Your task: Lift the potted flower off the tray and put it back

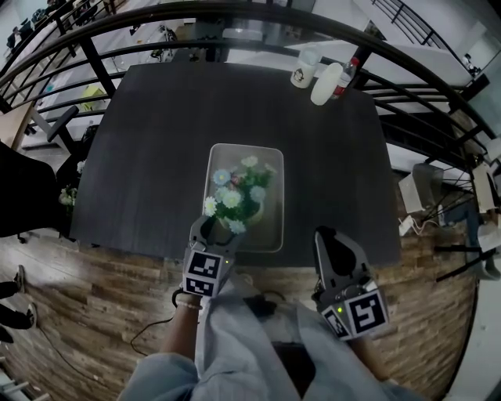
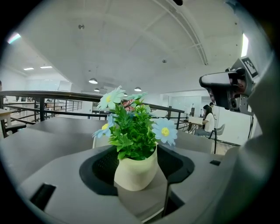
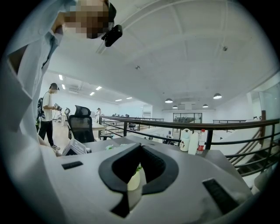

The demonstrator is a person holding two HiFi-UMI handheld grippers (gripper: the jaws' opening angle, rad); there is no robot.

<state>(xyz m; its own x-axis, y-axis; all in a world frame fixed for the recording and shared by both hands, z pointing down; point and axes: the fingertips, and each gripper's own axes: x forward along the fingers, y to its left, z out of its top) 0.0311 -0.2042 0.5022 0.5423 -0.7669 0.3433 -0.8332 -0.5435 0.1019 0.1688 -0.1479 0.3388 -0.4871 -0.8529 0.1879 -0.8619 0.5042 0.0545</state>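
Note:
The potted flower [image 1: 239,196], blue and white blooms over green leaves in a cream pot [image 2: 134,169], stands in the pale rectangular tray [image 1: 272,236] on the dark table. My left gripper [image 1: 218,229] is at the tray's near left corner. Its jaws are open on either side of the pot, with a gap showing on both sides in the left gripper view [image 2: 135,177]. My right gripper [image 1: 333,236] hovers over the table's near edge to the right of the tray, shut with nothing in it [image 3: 132,192]. Through its slit I glimpse the pot [image 3: 134,180].
A white cup [image 1: 304,72] and two bottles [image 1: 327,81] stand at the table's far right edge, beside a black railing [image 1: 235,16]. Wooden floor lies below the table's near edge. The person's sleeves fill the bottom of the head view.

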